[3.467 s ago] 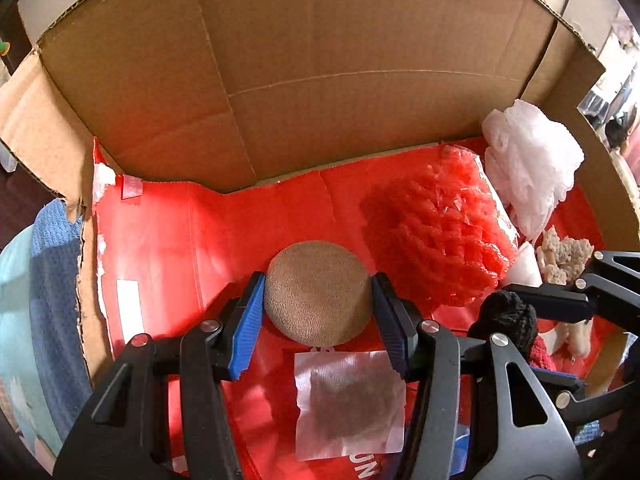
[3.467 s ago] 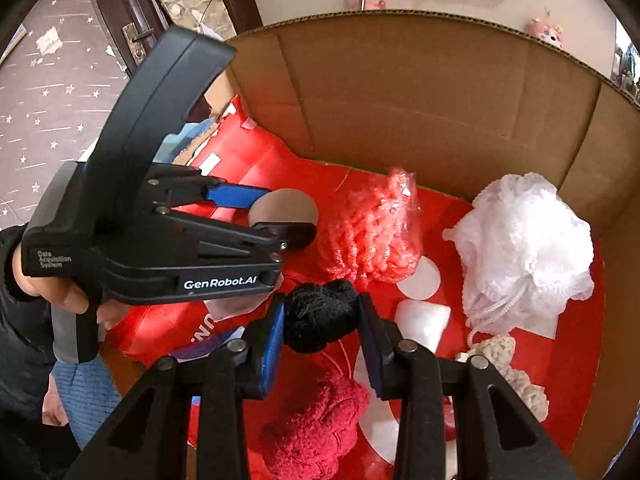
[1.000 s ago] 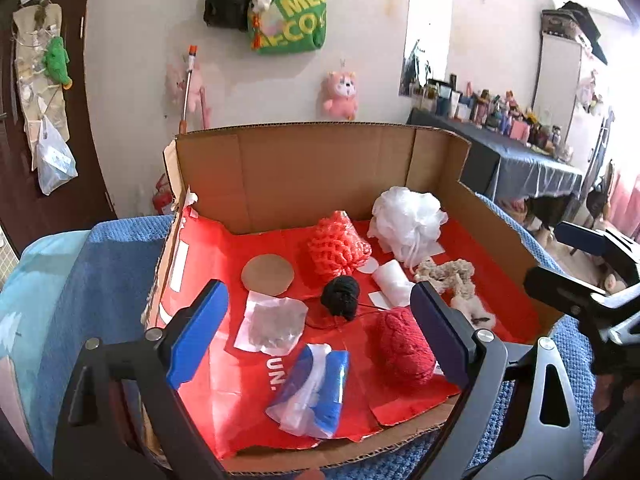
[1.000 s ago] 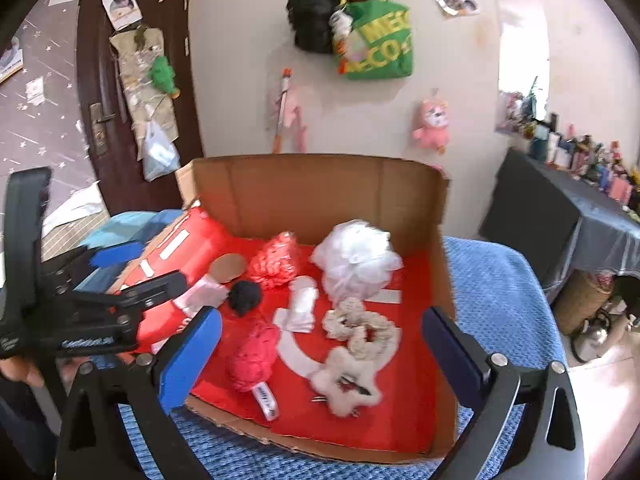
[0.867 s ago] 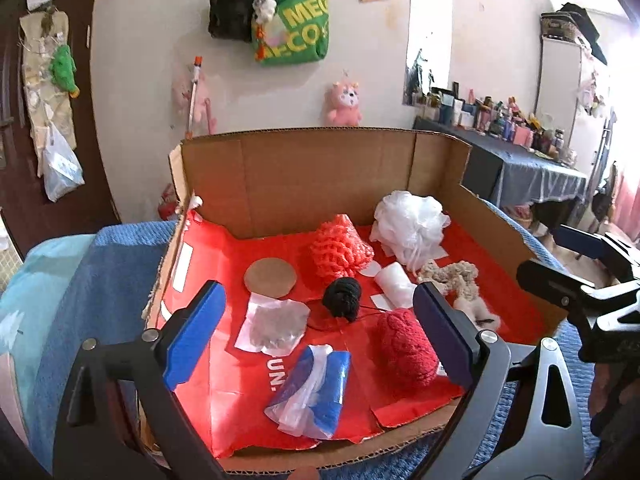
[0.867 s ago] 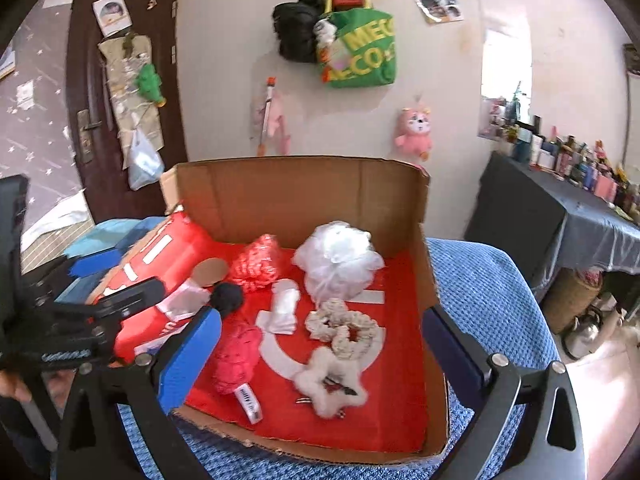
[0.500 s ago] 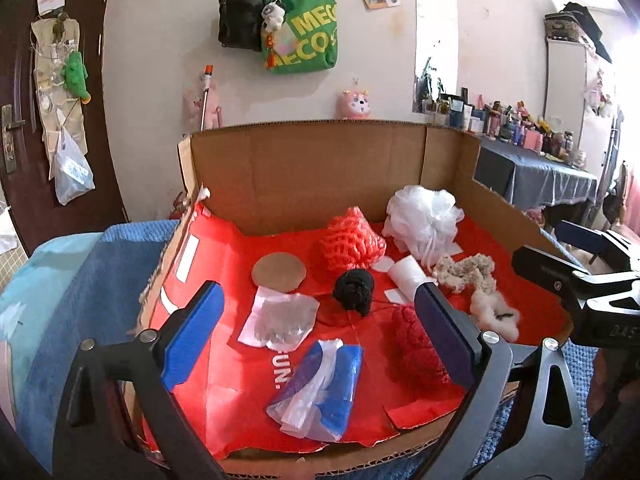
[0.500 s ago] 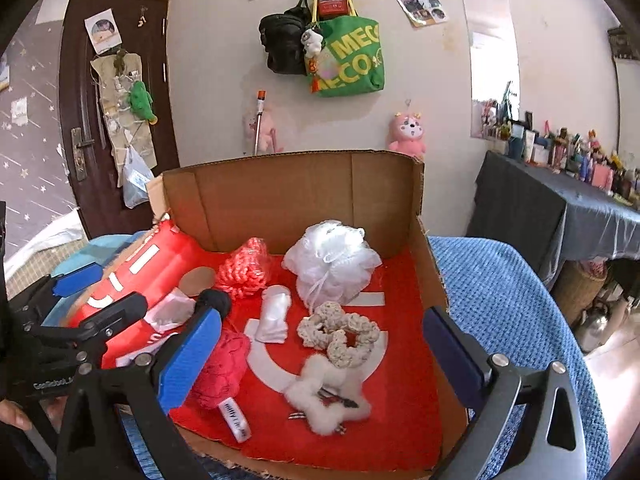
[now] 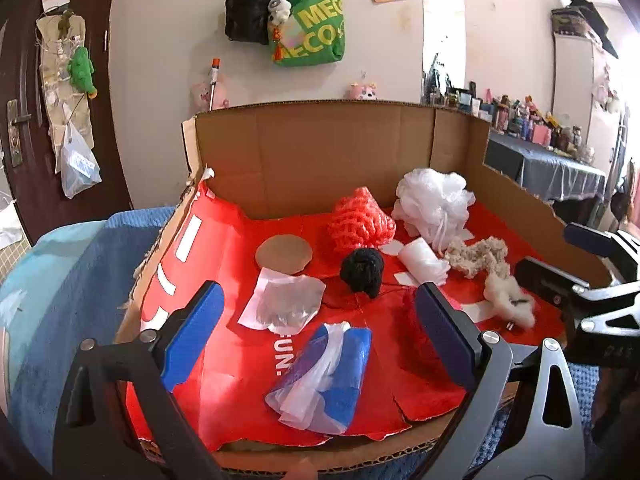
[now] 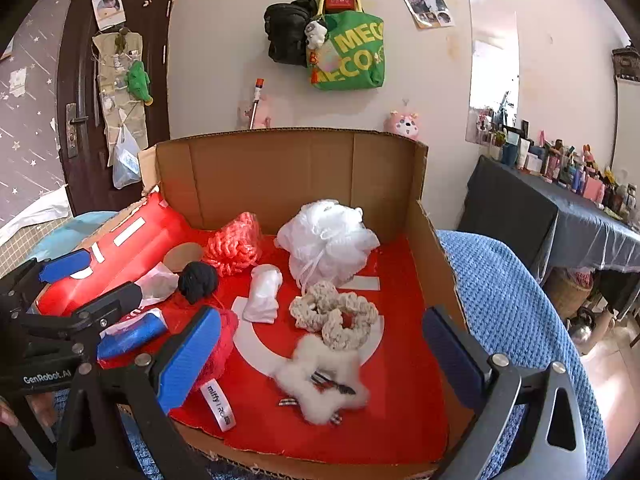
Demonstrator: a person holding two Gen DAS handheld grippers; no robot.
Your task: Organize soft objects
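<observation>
I see one blue knitted blanket (image 10: 516, 296) as the bearing surface, and lying directly on it one open cardboard box (image 10: 280, 168) with a red lining (image 10: 400, 400), the blanket showing past the box's left and right sides in both wrist views.

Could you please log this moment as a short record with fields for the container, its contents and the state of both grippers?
container: cardboard box, open top, red lining
back row: brown round pad, red mesh ball, white bath pouf
middle: black yarn ball, cream scrunchie
front: blue-and-white plastic bag, white fluffy piece
left hand-held gripper: open, empty, outside the box
right hand-held gripper: open, empty, outside the box
</observation>
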